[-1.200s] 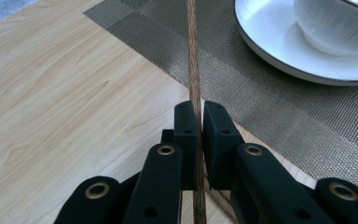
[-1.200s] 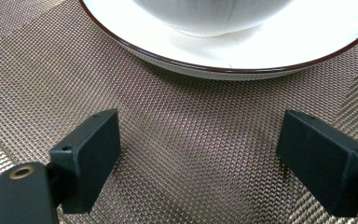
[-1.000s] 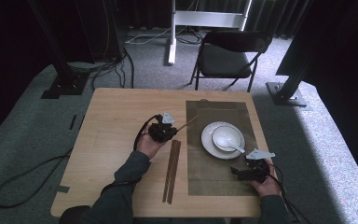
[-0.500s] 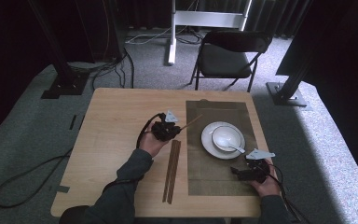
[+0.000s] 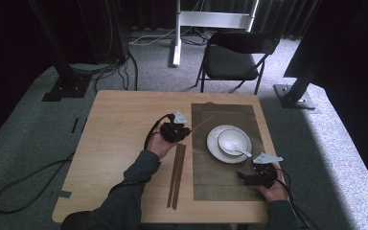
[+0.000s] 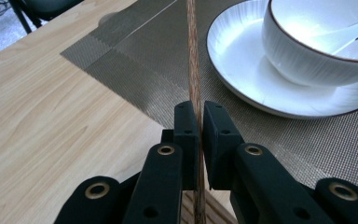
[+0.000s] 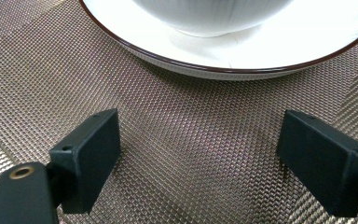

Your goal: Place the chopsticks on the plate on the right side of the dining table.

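Left gripper view shows the left hand-held gripper point(image 6: 199, 135) clamped on a single wooden chopstick point(image 6: 194, 70), its pads pressed against the stick, which runs forward over the woven placemat point(image 6: 135, 60) toward the white plate point(image 6: 242, 70) and the bowl point(image 6: 317, 51) standing on it. In the high view that chopstick point(image 5: 202, 123) slants up and away from the left hand-held gripper point(image 5: 175, 130), while the other chopsticks point(image 5: 176, 175) lie together on the worktop point(image 5: 115, 124) just left of the placemat's edge. A spoon point(image 5: 234, 146) rests in the bowl. The right hand-held gripper point(image 7: 198, 158) hovers with its jaws wide apart and nothing between them, low over the placemat, near the plate's closer rim.

The step in hand looks like carrying one chopstick from the bundle to a place at the setting. The next move probably calls for lowering it level beside the plate, clear of the rim, before the jaws let go.
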Demonstrator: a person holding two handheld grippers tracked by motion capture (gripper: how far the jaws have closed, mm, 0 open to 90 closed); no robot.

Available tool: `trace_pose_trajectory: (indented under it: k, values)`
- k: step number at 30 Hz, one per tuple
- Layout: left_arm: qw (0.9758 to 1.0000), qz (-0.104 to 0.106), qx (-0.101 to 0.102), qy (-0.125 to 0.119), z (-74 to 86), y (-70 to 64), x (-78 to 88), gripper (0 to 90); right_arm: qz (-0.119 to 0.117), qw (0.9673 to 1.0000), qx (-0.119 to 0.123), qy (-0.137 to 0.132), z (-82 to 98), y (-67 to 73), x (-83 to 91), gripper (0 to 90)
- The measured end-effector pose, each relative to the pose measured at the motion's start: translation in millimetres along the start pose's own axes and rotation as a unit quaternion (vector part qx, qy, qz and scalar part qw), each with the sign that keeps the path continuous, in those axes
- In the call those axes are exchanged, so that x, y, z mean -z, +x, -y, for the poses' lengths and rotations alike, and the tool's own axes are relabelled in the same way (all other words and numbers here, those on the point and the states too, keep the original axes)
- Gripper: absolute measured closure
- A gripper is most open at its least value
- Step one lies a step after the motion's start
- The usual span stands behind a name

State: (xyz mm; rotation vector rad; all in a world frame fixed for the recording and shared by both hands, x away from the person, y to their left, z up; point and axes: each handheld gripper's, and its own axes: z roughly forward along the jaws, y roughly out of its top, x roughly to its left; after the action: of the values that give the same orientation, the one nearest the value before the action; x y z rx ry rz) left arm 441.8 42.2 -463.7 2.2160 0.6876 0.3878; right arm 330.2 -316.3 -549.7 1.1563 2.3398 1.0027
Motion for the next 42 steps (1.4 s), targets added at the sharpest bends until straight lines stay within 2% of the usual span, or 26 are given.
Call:
trace_pose_trajectory:
  k: [13,29,42]
  values:
    - [0.9998,0.006,-0.017,-0.003,-14.7,-1.4,-5.6,85.0,0.0,1.0,0.0,0.0,0.0,0.0,0.0,12.7]
    - [0.9995,0.015,-0.028,-0.004,-22.8,-5.9,-11.8,84.9,0.0,1.0,0.0,0.0,0.0,0.0,0.0,12.7]
    - [0.9989,0.021,-0.041,-0.009,-37.0,-9.4,-15.6,85.0,0.0,1.0,0.0,0.0,0.0,0.0,0.0,12.7]
